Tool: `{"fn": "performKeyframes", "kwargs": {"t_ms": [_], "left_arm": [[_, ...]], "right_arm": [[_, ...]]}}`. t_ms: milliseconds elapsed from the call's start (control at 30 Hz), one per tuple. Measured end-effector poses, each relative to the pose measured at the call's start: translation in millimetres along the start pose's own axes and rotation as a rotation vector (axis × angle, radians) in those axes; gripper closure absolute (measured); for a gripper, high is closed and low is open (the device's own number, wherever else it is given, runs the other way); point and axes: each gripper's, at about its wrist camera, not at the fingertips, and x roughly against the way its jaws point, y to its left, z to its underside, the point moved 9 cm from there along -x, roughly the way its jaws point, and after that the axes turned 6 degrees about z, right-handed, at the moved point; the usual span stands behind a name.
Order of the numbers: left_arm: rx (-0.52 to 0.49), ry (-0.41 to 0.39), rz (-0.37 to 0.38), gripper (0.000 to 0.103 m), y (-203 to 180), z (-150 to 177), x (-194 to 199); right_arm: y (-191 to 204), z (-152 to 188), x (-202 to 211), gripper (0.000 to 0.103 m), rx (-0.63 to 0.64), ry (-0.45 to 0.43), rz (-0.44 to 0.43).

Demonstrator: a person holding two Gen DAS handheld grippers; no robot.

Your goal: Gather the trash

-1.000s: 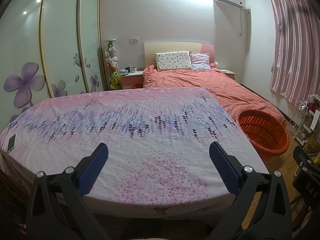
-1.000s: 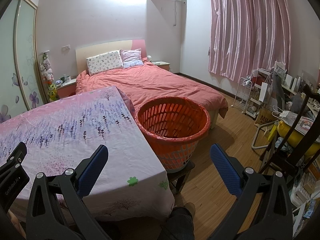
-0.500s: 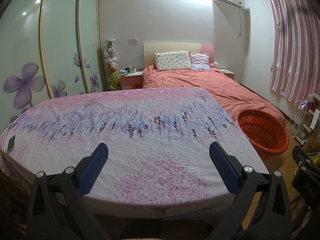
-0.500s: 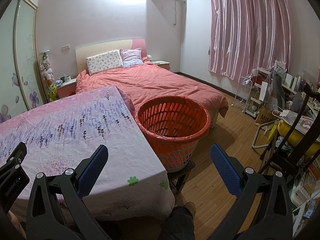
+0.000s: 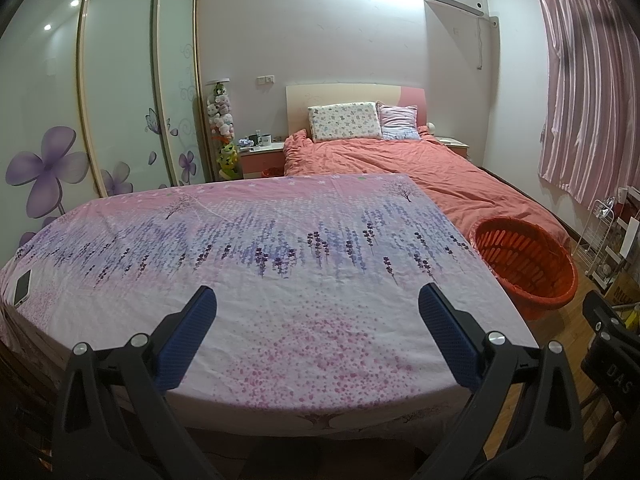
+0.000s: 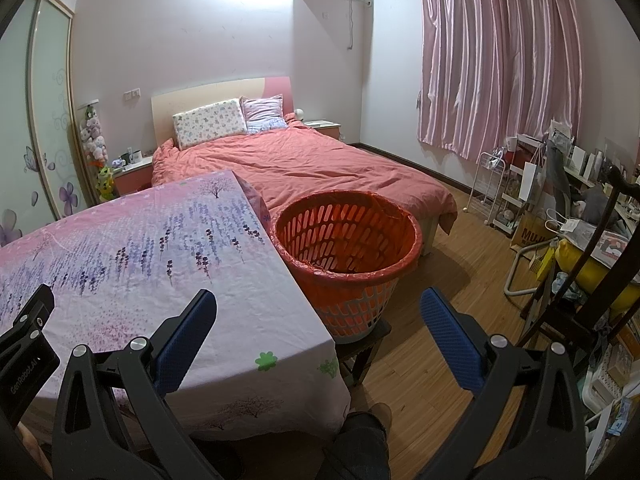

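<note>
Left wrist view: left gripper (image 5: 316,322), jaws apart and empty, over the cloth-covered worktop (image 5: 280,248); no trash visible. Right gripper (image 6: 318,326) likewise empty. Lined orange basket (image 6: 348,240) stands beside the worktop. Step: searching; next, locate trash.

Phone (image 5: 22,287) on tablecloth (image 5: 280,264) — bed (image 6: 304,164) beyond
</note>
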Motion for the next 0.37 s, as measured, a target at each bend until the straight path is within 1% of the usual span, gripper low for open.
{"fn": "performKeyframes", "kwargs": {"t_ms": [367], "left_arm": [[0.002,0.002,0.001,0.004,-1.2,2.0,0.8]], "right_arm": [[-0.1,-0.9,-0.2,0.002,0.0,0.001,0.0]]}}
